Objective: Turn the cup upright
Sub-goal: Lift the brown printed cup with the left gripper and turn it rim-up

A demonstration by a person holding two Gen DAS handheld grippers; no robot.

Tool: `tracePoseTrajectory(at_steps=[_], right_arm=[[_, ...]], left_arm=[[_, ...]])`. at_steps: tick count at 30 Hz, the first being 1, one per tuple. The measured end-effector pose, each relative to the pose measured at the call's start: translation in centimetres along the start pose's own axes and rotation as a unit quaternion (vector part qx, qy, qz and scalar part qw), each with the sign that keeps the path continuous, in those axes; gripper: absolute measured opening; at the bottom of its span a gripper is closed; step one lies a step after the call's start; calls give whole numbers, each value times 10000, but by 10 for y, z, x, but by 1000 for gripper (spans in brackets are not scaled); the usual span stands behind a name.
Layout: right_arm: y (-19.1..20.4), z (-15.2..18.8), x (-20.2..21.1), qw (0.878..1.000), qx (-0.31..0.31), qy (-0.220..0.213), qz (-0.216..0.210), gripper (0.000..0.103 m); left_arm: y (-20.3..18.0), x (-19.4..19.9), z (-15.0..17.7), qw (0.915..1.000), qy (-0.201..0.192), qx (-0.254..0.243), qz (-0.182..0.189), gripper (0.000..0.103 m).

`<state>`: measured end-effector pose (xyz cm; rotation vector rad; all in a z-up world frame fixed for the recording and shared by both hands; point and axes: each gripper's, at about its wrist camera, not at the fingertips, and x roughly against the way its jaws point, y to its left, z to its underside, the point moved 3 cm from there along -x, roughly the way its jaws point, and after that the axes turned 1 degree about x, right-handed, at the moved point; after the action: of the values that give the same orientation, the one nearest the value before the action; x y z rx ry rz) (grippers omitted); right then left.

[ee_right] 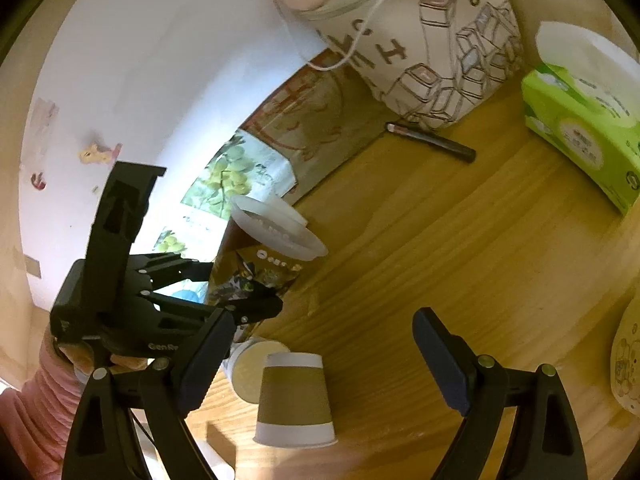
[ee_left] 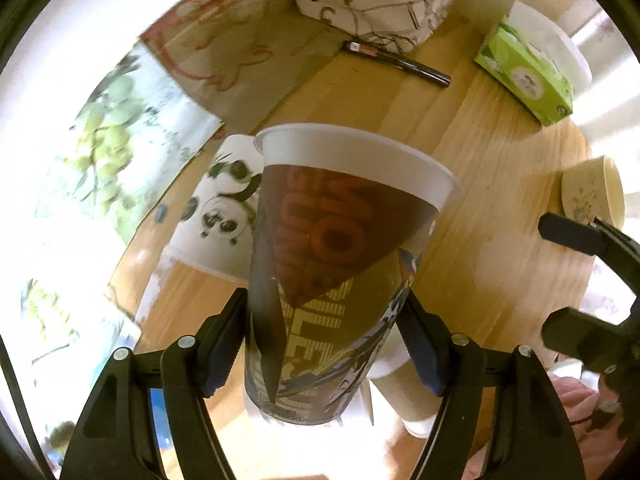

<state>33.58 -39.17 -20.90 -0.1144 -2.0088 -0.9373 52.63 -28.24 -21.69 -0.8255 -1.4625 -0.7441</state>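
Left tongs (ee_left: 326, 340) clenched on printed cup (ee_left: 332, 264), rim up, prob off the bench (ee_left: 500, 240).
Right tongs (ee_right: 324, 360) released, w/ brown cup (ee_right: 294, 400) upside-down between them.

Wooden table (ee_right: 460, 248), white wall (ee_right: 160, 60) behind.

Readable lettering
The left gripper (ee_right: 224, 280) body reads "GenR…", cut off; the canvas bag (ee_right: 440, 60) bears scattered letters "U", "M", "I"; cup print illegible.
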Motion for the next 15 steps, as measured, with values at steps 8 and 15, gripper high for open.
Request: tracePoseTrajectory(at_steps=[8,15], right_arm=[[21,9,5,9992,345,116,-131,92],[36,16,11,9974,631,215,-291,92]], left_arm=[[4,29,35,9982,-112,588,-10,75],[-7,38,62,9919,-157,1255,-87,75]])
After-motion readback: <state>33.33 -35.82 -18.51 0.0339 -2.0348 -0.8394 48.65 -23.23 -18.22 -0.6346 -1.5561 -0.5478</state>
